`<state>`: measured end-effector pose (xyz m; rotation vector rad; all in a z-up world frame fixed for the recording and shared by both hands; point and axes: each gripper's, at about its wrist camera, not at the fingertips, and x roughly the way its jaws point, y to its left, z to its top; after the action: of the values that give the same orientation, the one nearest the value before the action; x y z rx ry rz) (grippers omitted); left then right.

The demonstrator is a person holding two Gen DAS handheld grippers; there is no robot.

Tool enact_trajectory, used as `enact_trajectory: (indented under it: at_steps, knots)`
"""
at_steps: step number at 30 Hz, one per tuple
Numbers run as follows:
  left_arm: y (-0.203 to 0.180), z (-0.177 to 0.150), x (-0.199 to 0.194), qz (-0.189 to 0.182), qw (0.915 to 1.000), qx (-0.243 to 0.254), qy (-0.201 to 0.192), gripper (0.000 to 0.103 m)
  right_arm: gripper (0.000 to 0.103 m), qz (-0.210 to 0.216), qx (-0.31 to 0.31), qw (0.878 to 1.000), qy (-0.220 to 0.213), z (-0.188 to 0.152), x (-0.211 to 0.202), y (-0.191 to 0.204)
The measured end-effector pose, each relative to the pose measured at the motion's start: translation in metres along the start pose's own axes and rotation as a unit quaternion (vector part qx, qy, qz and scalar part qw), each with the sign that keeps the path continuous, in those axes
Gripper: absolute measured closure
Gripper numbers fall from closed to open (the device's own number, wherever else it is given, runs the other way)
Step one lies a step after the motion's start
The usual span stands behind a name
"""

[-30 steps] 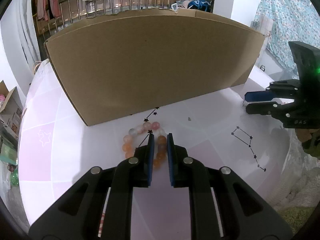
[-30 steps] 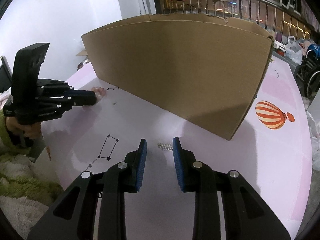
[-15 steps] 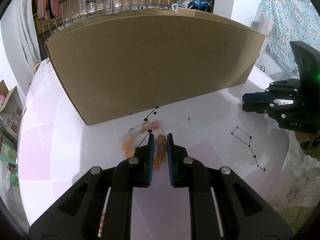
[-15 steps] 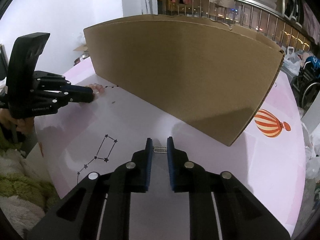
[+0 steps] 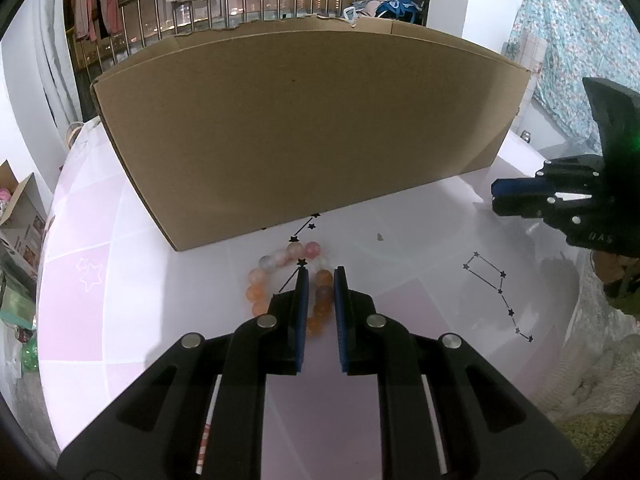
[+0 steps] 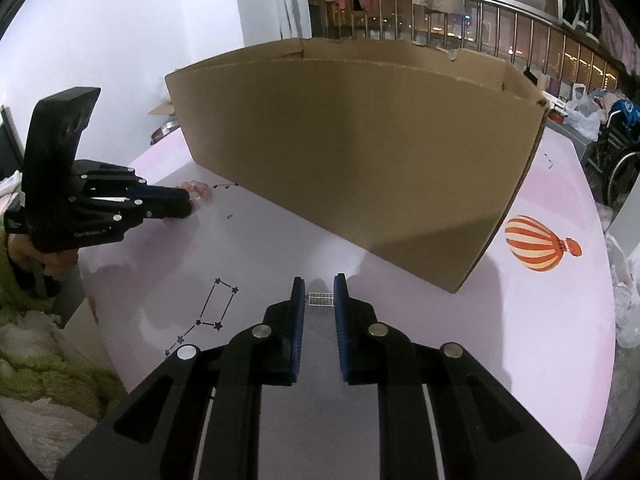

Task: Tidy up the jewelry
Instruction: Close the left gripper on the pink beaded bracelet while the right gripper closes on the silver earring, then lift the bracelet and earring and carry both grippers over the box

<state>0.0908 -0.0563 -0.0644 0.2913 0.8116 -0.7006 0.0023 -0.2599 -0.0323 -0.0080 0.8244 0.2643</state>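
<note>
The left gripper [image 5: 320,276] has its jaws drawn in to a narrow gap around one side of a bead bracelet [image 5: 288,284] – the beads sit between the blue pads, though a firm pinch cannot be told – and the loop lies flat on the pink table [image 5: 72,300] just before the cardboard box [image 5: 304,132]. The right gripper [image 6: 319,286] has just been closing, its pads now pressing the ends of a small silver clasp-like piece [image 6: 320,299] lying with its long axis crosswise between them – near the box's corner. The inside of the box is hidden.
</note>
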Motion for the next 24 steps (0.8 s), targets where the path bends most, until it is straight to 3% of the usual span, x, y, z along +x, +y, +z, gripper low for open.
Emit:
enact_trajectory:
  at_steps: [24]
  knots:
    - [-0.011,0.016,-0.019,0.038,0.9992,0.006,0.007,0.095,0.088,-0.006,-0.006,1.000,-0.026,0.004,-0.018,0.002]
